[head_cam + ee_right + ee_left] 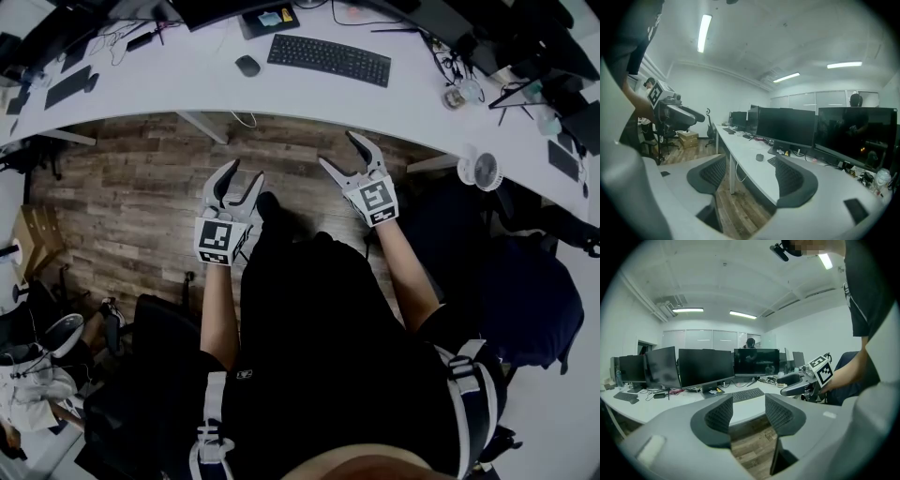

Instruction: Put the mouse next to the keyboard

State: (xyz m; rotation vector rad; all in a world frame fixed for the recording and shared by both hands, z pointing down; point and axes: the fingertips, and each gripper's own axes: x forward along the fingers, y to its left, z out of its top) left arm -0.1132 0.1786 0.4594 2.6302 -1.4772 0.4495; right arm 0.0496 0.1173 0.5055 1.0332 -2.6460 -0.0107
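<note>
In the head view both tools hang over the wooden floor, short of the near edge of the curved white surface. The left hand-held gripper and the right hand-held gripper each have their jaws spread and hold nothing. The mouse lies on the surface straight ahead of the left hand-held gripper and well apart from it. The keyboard lies ahead of the right one. The mouse sits near the keyboard's left end, with a strip of bare surface between them. Only floor and the bare front strip of the surface lie between the jaws and these two things. A small fan stands at the surface's edge, off to the right of the right hand-held gripper, and a cardboard box rests on the floor far to the left.

In the left gripper view the jaws stand apart with the surface's edge and floor showing through the gap. The keyboard lies beyond them, a row of dark monitors stands behind it, and the other tool reaches in from the right.

In the right gripper view the jaws are likewise spread and empty. The mouse shows through the gap, far ahead on the surface. The right jaw hides most of the keyboard. Ceiling strip lights run overhead.
</note>
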